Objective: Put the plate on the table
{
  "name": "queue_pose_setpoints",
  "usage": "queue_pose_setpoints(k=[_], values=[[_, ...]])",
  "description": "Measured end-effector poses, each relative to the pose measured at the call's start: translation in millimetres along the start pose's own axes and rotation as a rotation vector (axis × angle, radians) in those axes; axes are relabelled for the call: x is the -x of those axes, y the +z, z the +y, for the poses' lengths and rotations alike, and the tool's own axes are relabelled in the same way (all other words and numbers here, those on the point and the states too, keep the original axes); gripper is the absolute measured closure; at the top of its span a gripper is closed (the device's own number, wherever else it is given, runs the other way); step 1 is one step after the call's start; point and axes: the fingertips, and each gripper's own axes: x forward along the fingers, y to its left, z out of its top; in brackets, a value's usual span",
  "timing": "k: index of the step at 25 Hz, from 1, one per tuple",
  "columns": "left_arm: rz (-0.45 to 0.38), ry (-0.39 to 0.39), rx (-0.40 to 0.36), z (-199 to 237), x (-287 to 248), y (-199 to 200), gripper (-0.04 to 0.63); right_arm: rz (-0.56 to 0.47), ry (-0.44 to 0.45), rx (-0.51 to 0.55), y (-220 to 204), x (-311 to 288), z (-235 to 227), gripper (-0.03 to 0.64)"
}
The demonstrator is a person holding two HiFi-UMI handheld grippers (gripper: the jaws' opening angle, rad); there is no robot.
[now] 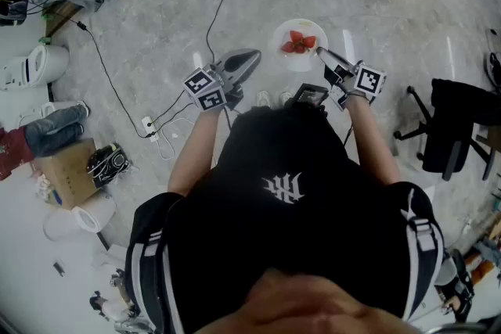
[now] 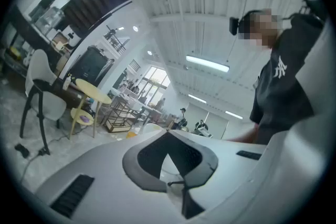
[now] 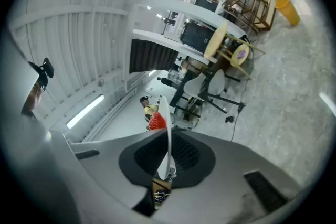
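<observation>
Now | plate level, face up | right tool clamps rim

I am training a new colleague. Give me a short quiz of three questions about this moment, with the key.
1. True or false: the plate rests on a table.
2. The right gripper is: A. open beside the plate; B. shut on the plate's rim; C. empty.
3. Fill in: the food on the plate is ___ in colour.
Key: 1 false; 2 B; 3 red.
</observation>
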Motion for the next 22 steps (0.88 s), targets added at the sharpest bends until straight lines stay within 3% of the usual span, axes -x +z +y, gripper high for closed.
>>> queue_pose_setpoints(k=[4, 10, 22], values=[[0.05, 0.094, -0.121, 34, 20, -12, 0.583, -0.043, -0.041, -0.102, -11, 0, -17, 0.609], [0.096, 0.083, -0.157, 39, 3, -23, 0.583, -0.103, -0.066, -0.184, -8, 14, -25, 0.609], [0.094, 0.1, -0.184, 34, -26, -10, 0.583, -0.129, -0.025, -0.168, 26, 27, -24, 0.609]])
